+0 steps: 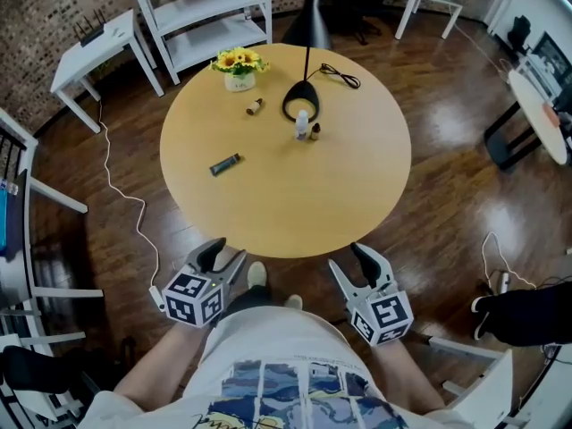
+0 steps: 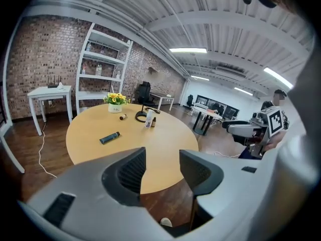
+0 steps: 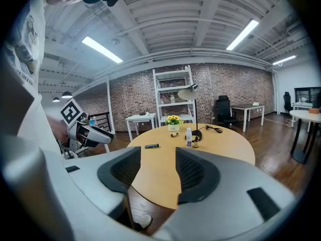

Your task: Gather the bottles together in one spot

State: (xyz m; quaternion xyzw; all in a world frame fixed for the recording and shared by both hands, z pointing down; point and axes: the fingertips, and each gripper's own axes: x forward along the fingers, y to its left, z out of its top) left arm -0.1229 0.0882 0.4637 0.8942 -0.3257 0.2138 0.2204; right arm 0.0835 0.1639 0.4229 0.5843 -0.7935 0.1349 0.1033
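- Both claws are held short of the near edge of the counter (image 1: 286,222), close to the person's body. The left claw (image 1: 219,250) and the right claw (image 1: 357,257) are each spread, with nothing between the jaws.
- No bottle is grasped, so the step is judged to be the opening approach.
- A white bottle (image 1: 302,124) and a small brown bottle (image 1: 315,131) stand just beside each other by the lamp base (image 1: 301,99). Another brown bottle (image 1: 255,106) lies near the flower pot (image 1: 239,80), and a dark tube (image 1: 225,164) lies well apart, further left.
- A long reach across the counter is called for next, probably to the lying bottle, so it can be set by the standing pair.
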